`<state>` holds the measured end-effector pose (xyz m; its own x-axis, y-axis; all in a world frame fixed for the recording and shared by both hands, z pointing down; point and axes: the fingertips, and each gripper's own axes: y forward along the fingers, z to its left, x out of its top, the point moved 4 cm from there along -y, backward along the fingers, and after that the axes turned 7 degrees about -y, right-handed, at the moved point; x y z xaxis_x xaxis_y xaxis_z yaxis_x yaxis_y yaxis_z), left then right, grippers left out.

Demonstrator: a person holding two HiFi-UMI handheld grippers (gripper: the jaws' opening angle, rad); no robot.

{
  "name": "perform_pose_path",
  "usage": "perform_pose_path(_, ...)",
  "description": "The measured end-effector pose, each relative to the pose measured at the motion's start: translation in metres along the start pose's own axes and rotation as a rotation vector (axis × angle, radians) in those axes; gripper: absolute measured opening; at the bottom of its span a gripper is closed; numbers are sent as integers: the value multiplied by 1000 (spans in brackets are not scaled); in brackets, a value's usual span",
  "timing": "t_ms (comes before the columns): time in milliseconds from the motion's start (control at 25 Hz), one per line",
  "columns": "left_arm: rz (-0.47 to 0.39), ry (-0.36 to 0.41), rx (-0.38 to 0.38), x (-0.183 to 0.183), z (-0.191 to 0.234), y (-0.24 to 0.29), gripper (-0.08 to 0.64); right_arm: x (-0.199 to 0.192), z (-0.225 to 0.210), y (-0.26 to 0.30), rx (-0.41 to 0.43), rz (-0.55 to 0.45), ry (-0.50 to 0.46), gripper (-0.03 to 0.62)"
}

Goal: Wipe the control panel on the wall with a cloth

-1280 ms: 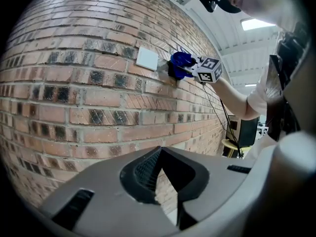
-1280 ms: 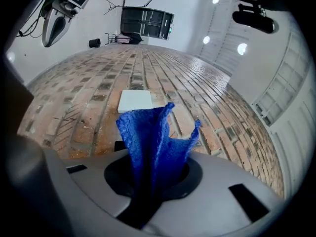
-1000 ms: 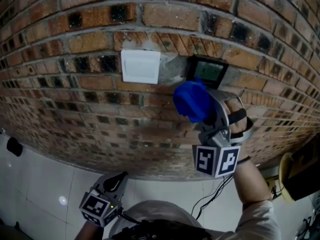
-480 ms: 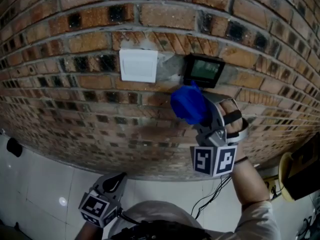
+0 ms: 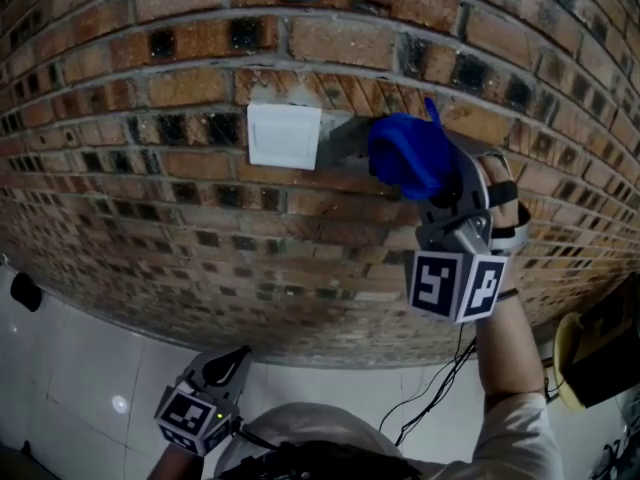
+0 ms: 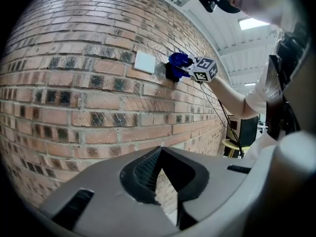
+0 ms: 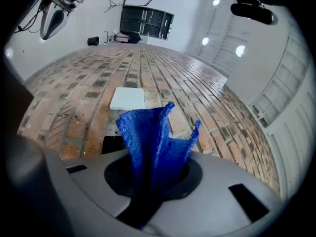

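One crumpled blue cloth [image 7: 150, 132] bulges from the right tool [image 7: 148, 184].

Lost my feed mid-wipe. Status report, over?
Right gripper shut on blue cloth, covering control panel. Left gripper shut, empty, hanging low. Nothing in the way. White switch plate alongside.

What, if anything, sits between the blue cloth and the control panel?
Nothing visible. The blue cloth, clamped in the right tongs, is at the control panel and hides it in the head view. The white switch plate sits beside it, off the path.
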<state>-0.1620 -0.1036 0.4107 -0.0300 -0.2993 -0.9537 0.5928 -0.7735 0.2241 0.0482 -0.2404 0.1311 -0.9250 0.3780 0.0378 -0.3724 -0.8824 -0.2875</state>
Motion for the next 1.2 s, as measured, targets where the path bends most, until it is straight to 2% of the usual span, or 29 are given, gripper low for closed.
perform_pose_path(240, 6, 2, 16, -2, 4, -3, 1, 3, 22, -6, 35, -5, -15, 87)
perform_pose_path(840, 27, 19, 8, -4, -2, 2, 2, -2, 119, -19, 188, 4, 6, 89)
perform_pose_path(1040, 33, 15, 13, -6, -1, 2, 1, 6, 99, -25, 184, -16, 21, 87)
perform_pose_path(1200, 36, 10, 9, -7, -1, 4, 1, 11, 37, -28, 58, -46, 23, 87)
